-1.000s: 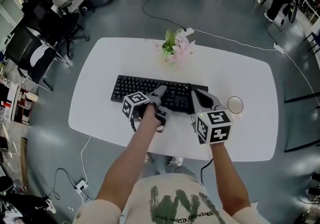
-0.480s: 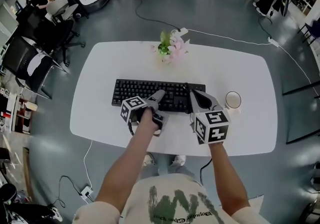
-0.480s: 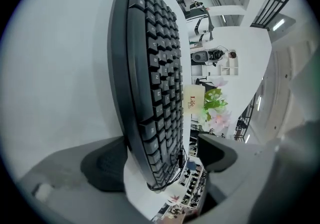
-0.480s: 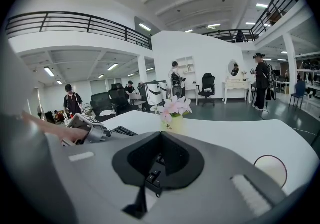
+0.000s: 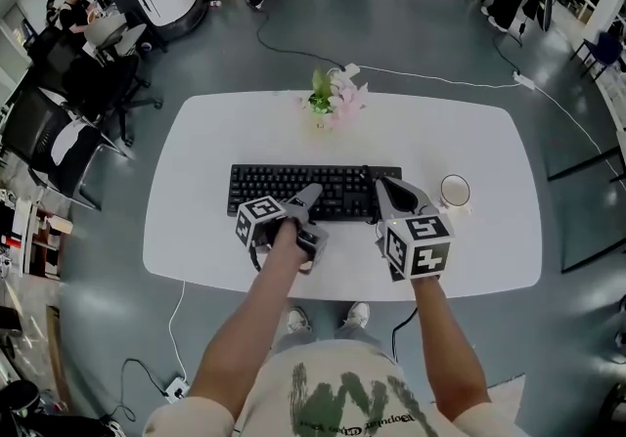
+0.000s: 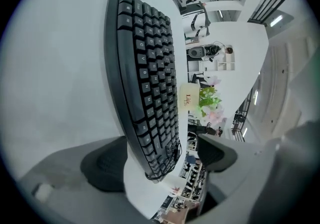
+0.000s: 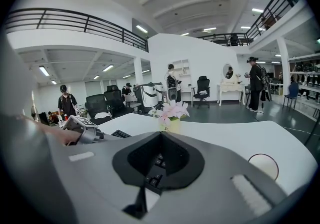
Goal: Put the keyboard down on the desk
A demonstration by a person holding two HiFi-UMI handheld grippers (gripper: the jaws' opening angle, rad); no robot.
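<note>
Keyboard: keyboard [image 5: 303,189] appears to lie flat across the middle of the desk [image 5: 196,230], in front of the flowers [image 5: 333,98], with a cup [image 5: 455,191] just beside its right end.
Left gripper: left gripper [image 5: 308,204] has its jaws spread wide at the front edge, the edge loose between them.
Right gripper: right gripper [image 5: 391,194] has its jaws closed on the right end.
Progress: it looks set down. What's left is for the right jaws to let go and both grippers to back off.
Left gripper view only: shows the gap between the far pad and the keys.
Right gripper view only: shows keys pinched in the narrow slot between the pads.
Head view only: shows the whole layout, but not the state of the jaws.
</note>
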